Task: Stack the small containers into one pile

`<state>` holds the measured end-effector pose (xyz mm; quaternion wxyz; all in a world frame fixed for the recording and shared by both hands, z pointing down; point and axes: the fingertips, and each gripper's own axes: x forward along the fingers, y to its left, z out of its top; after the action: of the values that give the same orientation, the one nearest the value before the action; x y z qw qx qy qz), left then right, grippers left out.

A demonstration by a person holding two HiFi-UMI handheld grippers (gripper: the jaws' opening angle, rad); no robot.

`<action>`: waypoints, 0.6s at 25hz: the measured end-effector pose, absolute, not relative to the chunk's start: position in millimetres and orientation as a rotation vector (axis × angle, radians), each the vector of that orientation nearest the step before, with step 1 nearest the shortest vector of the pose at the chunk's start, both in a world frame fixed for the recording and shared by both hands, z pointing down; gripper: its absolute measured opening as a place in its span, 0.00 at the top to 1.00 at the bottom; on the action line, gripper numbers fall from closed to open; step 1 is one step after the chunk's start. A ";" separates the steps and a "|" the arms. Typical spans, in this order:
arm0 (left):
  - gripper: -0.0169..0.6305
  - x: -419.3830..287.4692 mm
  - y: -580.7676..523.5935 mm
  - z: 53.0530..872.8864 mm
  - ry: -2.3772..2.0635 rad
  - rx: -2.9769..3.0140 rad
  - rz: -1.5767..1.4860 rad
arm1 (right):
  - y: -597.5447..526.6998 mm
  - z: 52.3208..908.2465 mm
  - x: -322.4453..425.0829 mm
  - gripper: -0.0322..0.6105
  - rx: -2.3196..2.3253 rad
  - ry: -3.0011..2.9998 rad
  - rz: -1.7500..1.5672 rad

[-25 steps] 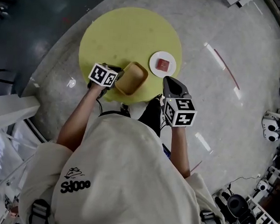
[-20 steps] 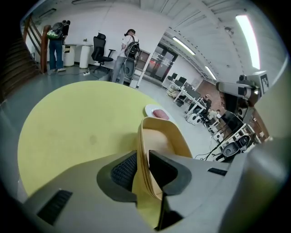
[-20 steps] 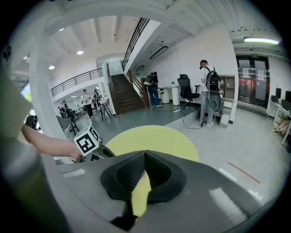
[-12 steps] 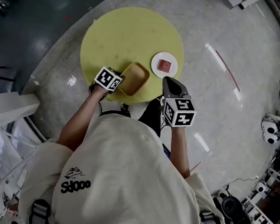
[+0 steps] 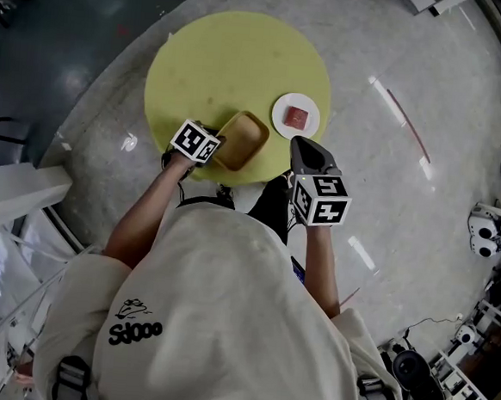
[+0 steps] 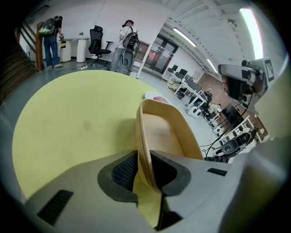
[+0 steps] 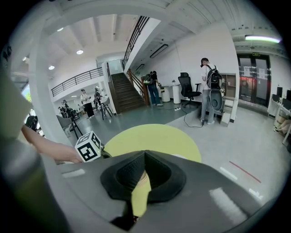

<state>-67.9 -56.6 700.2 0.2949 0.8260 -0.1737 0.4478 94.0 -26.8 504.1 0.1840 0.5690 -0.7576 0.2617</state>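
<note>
Grey floor rings the round yellow bench (image 5: 236, 56). At its 6 o'clock edge the left hand-held gripper (image 6: 144, 170) pinches one wall of the tan container (image 6: 166, 132), seemingly to carry it. The right hand-held gripper (image 7: 144, 164), at 4 o'clock, is closed and empty, apparently waiting. Farther off, at 3 o'clock, a white dish (image 5: 293, 116) looks the likely stacking spot

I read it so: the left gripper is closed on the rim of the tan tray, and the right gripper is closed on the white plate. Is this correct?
Not quite. The left gripper is closed on the rim of the tan tray, but the right gripper holds nothing: the right gripper view shows its jaws together, empty. The white plate lies on the yellow table.
</note>
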 end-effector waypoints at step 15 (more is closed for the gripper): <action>0.80 -59.5 -74.9 661.2 -0.599 2.279 1.133 | -50.0 480.0 105.1 0.93 1.515 -2.215 0.681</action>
<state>-59.5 -74.9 661.2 0.2607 0.8415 -0.2213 0.4183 105.1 -50.0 480.0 0.1855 0.5378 -0.7861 0.2417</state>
